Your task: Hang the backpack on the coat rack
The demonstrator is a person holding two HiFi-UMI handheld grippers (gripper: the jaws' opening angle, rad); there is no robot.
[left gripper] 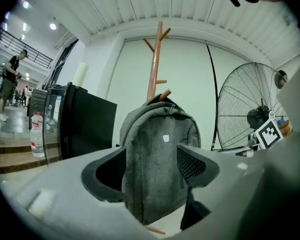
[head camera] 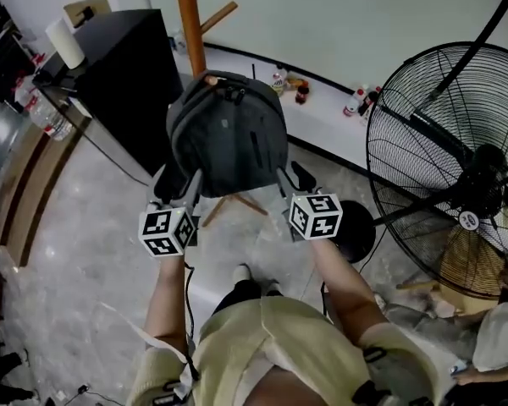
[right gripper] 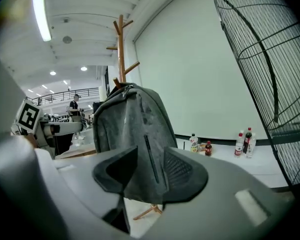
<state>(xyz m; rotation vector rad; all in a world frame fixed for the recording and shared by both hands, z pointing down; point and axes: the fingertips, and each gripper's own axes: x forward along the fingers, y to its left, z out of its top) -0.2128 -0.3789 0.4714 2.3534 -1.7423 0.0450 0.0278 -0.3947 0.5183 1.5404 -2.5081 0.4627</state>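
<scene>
The grey backpack [head camera: 229, 138] is hanging upright against the wooden coat rack [head camera: 190, 24], its long axis running vertically. Its top, with the carry handle, is sitting at a short lower peg [head camera: 210, 80], and its bottom is pointing down above the rack's splayed feet [head camera: 241, 203]. Whether the handle is looping over the peg I cannot tell. The front panel, with its small pale patch, is facing the person.

The left gripper [head camera: 179, 178] is hovering at the pack's lower left and the right gripper [head camera: 293, 178] at its lower right, both aiming nearly level at it. Both are released. In the left gripper view the jaws are standing wide apart, with the front panel showing through the gap beyond the tips. In the right gripper view the jaws are standing apart too, somewhat narrower, framing a panel with a vertical zip. Neither pair of pads appears to be pressing on the fabric.

A black cabinet [head camera: 127, 74] is standing just left of the rack, carrying a paper roll [head camera: 65, 42]. A large floor fan [head camera: 457, 159] is standing to the right, with its round base [head camera: 356, 227] near the right gripper. Drink bottles [head camera: 366, 100] are lining the white ledge [head camera: 322, 121] along the wall behind.
</scene>
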